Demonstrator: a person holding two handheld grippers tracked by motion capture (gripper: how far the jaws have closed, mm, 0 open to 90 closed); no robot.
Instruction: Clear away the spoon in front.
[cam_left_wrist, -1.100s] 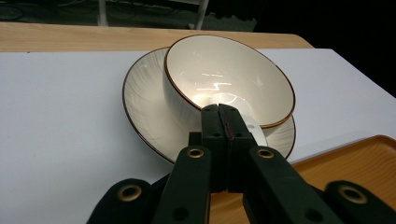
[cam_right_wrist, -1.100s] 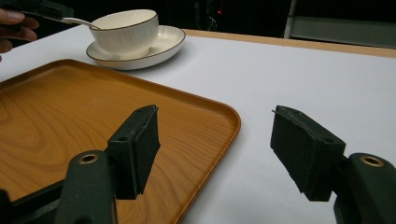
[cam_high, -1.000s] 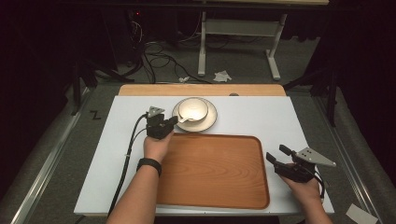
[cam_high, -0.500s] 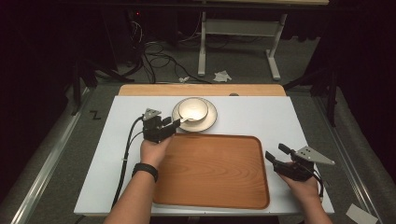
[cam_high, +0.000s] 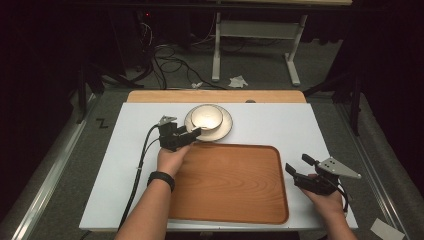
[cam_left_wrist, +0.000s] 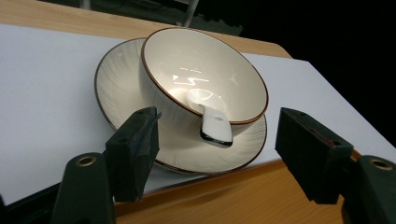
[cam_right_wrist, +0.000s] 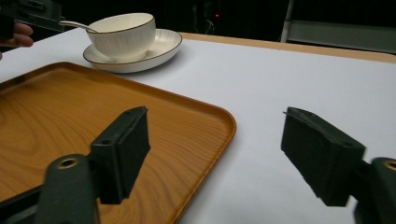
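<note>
Ceramic bowl (cam_left_wrist: 205, 77) sits on its saucer (cam_left_wrist: 121, 79) at the surface's far edge, spoon (cam_left_wrist: 212, 122) inside. Your left tongs (cam_left_wrist: 215, 140) gape around the handle; your right tongs (cam_right_wrist: 215, 154) idle, released. Clench off-centre and the spoon could flip out.

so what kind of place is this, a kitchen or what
Probably a lab or recording workspace, not a kitchen: a white table stands on grey carpet, loose cables trail over the floor behind it, and a metal desk frame sits in a dark, unfurnished background.

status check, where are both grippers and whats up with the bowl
Left gripper open, jaws flanking the spoon handle. Bowl sits on saucer, spoon inside. Right gripper open, idle beside tray.
</note>
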